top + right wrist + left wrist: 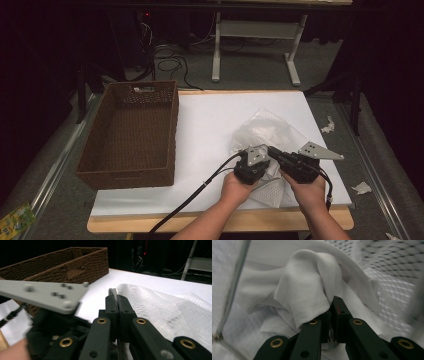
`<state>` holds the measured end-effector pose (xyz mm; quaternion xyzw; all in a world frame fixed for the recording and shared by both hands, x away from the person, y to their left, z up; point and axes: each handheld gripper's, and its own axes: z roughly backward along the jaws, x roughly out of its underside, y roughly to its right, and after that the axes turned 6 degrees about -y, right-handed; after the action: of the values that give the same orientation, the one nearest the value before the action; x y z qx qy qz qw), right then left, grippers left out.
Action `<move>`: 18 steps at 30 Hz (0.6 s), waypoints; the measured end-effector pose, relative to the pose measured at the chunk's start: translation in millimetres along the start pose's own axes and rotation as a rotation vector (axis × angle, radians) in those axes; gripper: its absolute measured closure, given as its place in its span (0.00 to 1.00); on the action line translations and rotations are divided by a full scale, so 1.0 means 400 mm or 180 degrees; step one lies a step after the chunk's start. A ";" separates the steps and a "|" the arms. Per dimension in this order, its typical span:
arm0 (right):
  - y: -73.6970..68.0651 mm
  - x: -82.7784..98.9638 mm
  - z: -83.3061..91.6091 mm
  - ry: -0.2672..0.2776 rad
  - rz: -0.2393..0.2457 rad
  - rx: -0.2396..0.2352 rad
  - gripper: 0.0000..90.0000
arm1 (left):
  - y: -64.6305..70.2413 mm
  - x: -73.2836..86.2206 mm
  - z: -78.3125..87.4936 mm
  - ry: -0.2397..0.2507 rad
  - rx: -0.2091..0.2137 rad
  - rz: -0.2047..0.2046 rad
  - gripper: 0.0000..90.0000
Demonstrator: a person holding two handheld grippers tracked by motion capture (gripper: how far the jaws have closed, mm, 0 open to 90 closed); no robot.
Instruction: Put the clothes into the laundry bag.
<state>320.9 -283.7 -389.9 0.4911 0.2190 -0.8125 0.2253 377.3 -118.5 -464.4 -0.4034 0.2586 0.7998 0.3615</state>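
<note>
Two grippers meet at lower right of the high view. Left gripper (331, 305) is clamped on white cloth (307, 290) inside the mesh bag (272, 132); right gripper (117, 296) pinches the bag's edge. The bag's length runs up-frame from them.

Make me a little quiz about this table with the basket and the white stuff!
1. True or false: the brown basket has cloth in it.
2. What is the left gripper pinching: A) white cloth, B) a cable, C) the basket?
3. What does the right gripper hold the edge of?

Key: 1. False, it is empty. 2. A. 3. The white mesh bag.
</note>
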 end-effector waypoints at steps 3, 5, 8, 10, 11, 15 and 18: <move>0.009 0.001 0.003 0.0015 -0.0046 0.0000 0.99 | -0.032 -0.009 -0.027 -0.0002 -0.0205 0.0180 0.92; 0.013 0.002 0.004 0.0016 -0.0050 0.0006 0.99 | -0.042 -0.008 -0.028 -0.0016 -0.0224 0.0190 0.88; 0.015 0.004 0.006 0.0009 -0.0056 0.0012 0.99 | -0.043 -0.001 0.003 -0.0032 -0.0147 0.0085 0.71; 0.017 0.005 0.006 0.0002 -0.0054 0.0005 0.99 | -0.039 0.008 0.033 0.0021 -0.0065 0.0049 0.62; 0.017 0.005 0.005 -0.0002 -0.0052 0.0008 0.99 | -0.036 0.012 0.047 0.0040 -0.0046 0.0029 0.58; 0.013 0.005 0.004 -0.0008 -0.0028 0.0030 0.99 | -0.029 0.037 0.113 0.0093 0.0009 -0.0017 0.47; 0.011 0.006 0.004 -0.0007 -0.0023 0.0033 0.99 | -0.035 0.047 0.156 0.0161 -0.0035 -0.0011 0.42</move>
<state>321.4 -288.6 -391.8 0.4905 0.2163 -0.8150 0.2201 351.9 -59.3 -448.1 -0.4260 0.2625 0.7902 0.3539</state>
